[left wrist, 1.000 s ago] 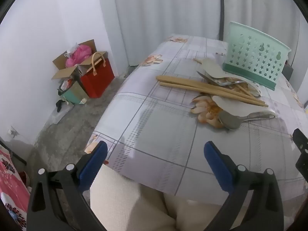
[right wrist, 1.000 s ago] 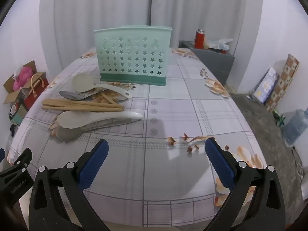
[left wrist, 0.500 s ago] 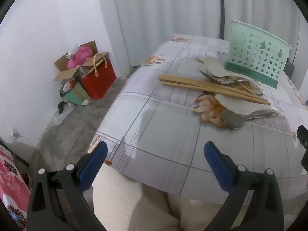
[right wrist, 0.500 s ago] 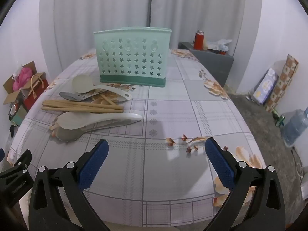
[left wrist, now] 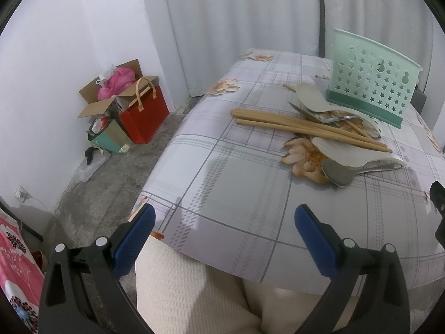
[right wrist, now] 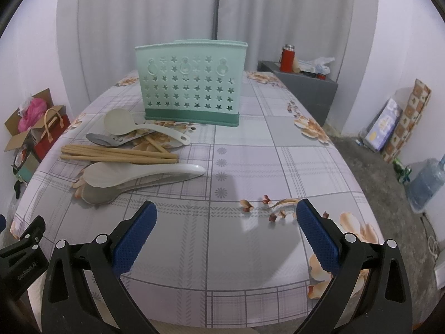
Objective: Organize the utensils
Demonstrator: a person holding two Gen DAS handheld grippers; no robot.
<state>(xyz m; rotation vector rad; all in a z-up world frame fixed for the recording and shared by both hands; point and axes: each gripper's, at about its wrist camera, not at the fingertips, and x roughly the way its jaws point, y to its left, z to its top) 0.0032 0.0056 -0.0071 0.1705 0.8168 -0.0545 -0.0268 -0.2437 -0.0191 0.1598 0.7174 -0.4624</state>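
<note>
Now | mint star-pierced holder (right wrist: 191,83) upright | utensils (right wrist: 130,153) heaped beside

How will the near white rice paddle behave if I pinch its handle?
The white rice paddle looks like stiff, light plastic, so probably no flex. Its glossy handle may slip between the right gripper pads. It lies on a metal spoon, which could shift as it lifts.

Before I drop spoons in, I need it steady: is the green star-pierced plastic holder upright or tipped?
Upright. The green star-pierced plastic holder stands on its darker base on the floral tablecloth, rim level, behind the utensils.
</note>
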